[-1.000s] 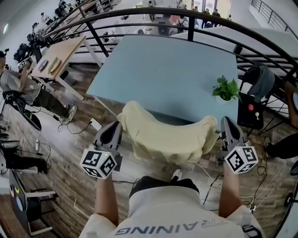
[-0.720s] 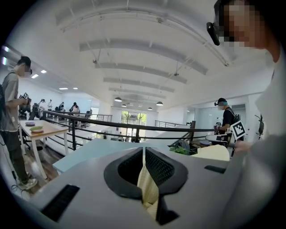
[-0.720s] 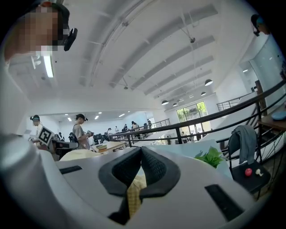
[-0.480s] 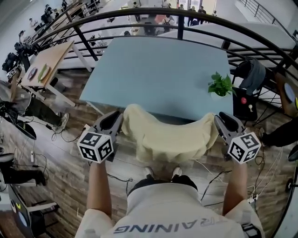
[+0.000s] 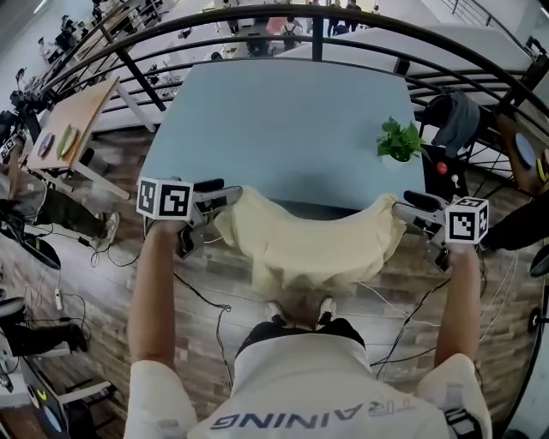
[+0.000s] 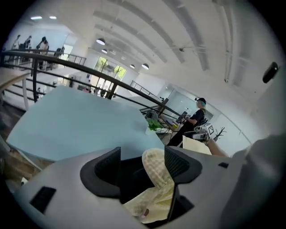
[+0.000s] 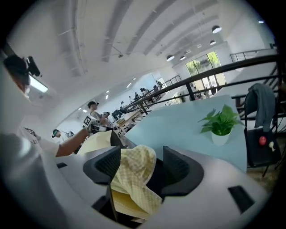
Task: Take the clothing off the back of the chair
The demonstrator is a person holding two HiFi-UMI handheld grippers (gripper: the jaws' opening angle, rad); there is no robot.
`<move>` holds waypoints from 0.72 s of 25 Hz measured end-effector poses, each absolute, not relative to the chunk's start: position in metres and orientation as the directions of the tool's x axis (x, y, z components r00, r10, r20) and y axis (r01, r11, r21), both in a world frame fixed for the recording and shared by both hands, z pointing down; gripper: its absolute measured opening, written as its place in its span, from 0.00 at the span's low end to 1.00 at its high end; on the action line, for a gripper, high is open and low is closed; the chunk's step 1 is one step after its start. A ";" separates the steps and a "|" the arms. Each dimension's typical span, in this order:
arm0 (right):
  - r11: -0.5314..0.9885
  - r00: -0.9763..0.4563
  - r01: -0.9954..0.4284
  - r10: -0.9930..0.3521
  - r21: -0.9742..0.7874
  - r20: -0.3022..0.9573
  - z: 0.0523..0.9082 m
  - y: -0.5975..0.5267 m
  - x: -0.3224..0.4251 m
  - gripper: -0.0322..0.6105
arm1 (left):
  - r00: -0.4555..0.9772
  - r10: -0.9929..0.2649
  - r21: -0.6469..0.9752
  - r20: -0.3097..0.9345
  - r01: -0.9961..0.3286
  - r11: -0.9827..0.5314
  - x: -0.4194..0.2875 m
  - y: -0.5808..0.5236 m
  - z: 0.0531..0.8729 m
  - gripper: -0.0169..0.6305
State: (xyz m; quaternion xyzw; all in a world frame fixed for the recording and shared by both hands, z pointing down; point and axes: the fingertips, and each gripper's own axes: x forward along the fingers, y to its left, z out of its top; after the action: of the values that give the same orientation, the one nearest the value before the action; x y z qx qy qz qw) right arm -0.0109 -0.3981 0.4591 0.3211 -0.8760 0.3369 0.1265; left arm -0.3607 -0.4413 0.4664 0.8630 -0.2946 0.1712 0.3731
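Observation:
A cream-yellow garment (image 5: 309, 244) hangs spread between my two grippers just in front of the light blue table (image 5: 283, 120). Whatever it hangs over is hidden under it. My left gripper (image 5: 225, 193) is at the garment's left corner and its jaws are opening. In the left gripper view a fold of the garment (image 6: 156, 167) lies loose against one jaw of the left gripper (image 6: 142, 163), with a gap to the other. My right gripper (image 5: 403, 206) is at the right corner, jaws also opening. In the right gripper view the checked cloth (image 7: 132, 172) rests slack in the right gripper (image 7: 142, 163).
A small potted plant (image 5: 397, 141) stands on the table's right side. A black railing (image 5: 317, 17) curves behind the table. A dark chair with a grey garment (image 5: 450, 120) is at the right. Cables (image 5: 206, 300) run over the wooden floor, and a wooden desk (image 5: 60, 129) stands at the left.
Both grippers moved outward and toward the table and tipped flatter. Their jaws went from shut on the garment's corners to wide apart. The garment now spreads wider and lower.

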 end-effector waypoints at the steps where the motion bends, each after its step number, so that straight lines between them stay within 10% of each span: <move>1: 0.558 -0.778 -0.628 -0.456 -0.542 0.432 0.464 -0.399 -0.011 0.54 | 0.782 -0.349 0.575 0.516 -0.618 -0.536 -0.358 -0.442 0.472 0.50; 11: 0.521 -0.922 -0.375 -0.292 -0.767 0.253 0.479 -0.400 -0.022 0.54 | 0.956 -0.146 0.852 0.255 -0.294 -0.433 -0.328 -0.433 0.478 0.51; 18: 0.616 -0.912 -0.398 -0.345 -0.680 0.221 0.461 -0.398 -0.024 0.11 | 0.945 -0.213 0.777 0.250 -0.326 -0.539 -0.333 -0.427 0.458 0.12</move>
State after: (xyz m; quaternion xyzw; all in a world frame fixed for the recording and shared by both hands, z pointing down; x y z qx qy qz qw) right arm -0.0245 -0.3979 0.4605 0.2068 -0.8981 0.3866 0.0339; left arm -0.3331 -0.4266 0.4577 0.8749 -0.1540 0.0625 0.4549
